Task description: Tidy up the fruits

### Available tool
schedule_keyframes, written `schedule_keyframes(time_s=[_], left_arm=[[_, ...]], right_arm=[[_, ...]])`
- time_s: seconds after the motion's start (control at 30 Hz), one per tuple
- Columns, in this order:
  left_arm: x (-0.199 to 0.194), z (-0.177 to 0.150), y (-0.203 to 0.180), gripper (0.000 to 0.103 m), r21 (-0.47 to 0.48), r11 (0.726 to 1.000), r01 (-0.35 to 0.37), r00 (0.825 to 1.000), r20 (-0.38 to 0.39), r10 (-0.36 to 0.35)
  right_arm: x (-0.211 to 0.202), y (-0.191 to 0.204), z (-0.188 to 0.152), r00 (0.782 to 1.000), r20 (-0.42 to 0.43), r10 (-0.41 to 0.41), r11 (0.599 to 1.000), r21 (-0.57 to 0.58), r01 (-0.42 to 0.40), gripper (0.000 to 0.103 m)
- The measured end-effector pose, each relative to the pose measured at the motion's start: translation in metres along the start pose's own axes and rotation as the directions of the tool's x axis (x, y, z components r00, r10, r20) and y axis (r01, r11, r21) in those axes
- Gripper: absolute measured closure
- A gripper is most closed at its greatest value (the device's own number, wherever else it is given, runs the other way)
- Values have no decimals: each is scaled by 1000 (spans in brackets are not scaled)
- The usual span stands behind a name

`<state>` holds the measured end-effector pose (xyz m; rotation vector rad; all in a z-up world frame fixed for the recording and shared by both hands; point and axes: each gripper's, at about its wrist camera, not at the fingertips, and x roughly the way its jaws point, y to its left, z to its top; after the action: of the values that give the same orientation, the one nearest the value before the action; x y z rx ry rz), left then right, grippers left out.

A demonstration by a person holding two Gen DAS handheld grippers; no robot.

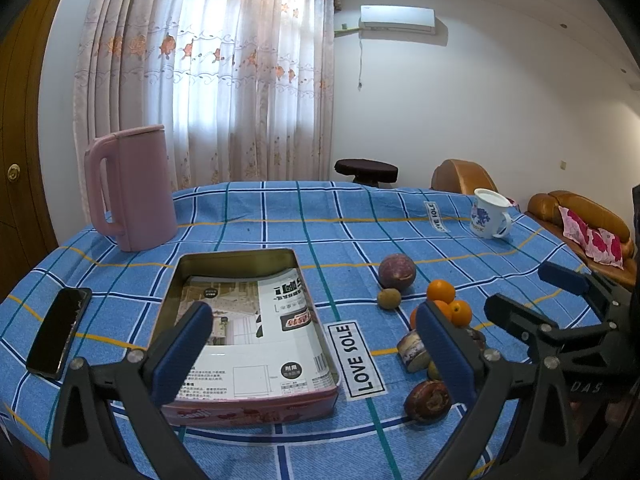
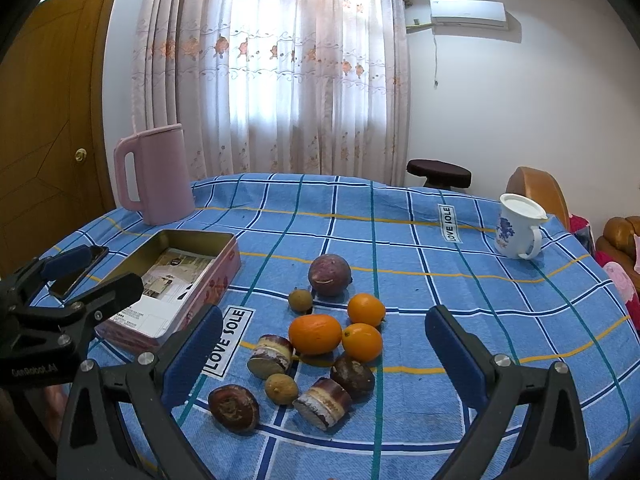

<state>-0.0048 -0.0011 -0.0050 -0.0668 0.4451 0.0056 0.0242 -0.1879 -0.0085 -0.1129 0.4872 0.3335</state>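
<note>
Left gripper is hovering open over the tin. Right gripper is hovering open over the fruits, at the tin's 3 o'clock.

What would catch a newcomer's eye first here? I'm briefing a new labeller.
Probably the cluster of fruits, with three bright oranges on the blue checked tablecloth, between the open right gripper. Left of them sits the open tin box, lined with printed paper; behind it stands a pink jug.

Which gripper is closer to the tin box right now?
Left. The left gripper hangs right over the tin box, one finger above its inside. The right gripper is off beside it, over the fruit.
</note>
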Motion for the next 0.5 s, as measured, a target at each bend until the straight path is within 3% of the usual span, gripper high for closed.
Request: schedule_keyframes(time_s=[0.3,0.5], left_arm=[[0,-2,1,0,0,1000,6,1000,-2,-6],[6,-24,-10,0,26,999,44,999,-31,-43]], right_arm=[[3,1,-2,1000,-9,4,1000,1,-4,1],[7,-19,-20,999,-38,-13,999,48,15,1]])
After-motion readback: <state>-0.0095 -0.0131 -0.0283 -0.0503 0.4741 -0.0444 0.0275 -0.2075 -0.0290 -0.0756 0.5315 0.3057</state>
